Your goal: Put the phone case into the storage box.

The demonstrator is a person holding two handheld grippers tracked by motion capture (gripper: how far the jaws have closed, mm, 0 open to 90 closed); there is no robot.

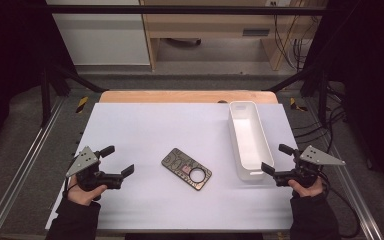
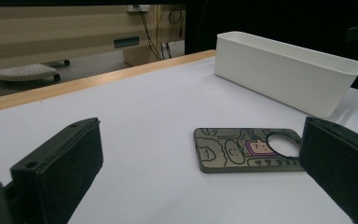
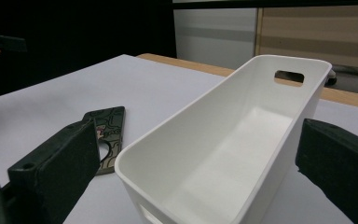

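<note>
A dark phone case (image 1: 186,169) with cartoon print and a round camera hole lies flat in the middle of the white table top (image 1: 150,125). To its right stands a long white bin (image 1: 248,139), with nothing inside. My left gripper (image 1: 117,161) rests at the table's left side, open, nothing between its jaws; in its own view the phone case (image 2: 248,150) lies ahead, apart from the jaws. My right gripper (image 1: 275,159) sits open beside the bin's near right end. In the right gripper view the bin (image 3: 223,140) is close ahead, the phone case (image 3: 106,130) partly hidden behind it.
A wooden table edge (image 1: 187,96) runs along the back of the white sheet. Metal frame rails (image 1: 20,170) flank both sides, and cables (image 1: 320,125) lie on the floor to the right. Bare white surface lies around the case.
</note>
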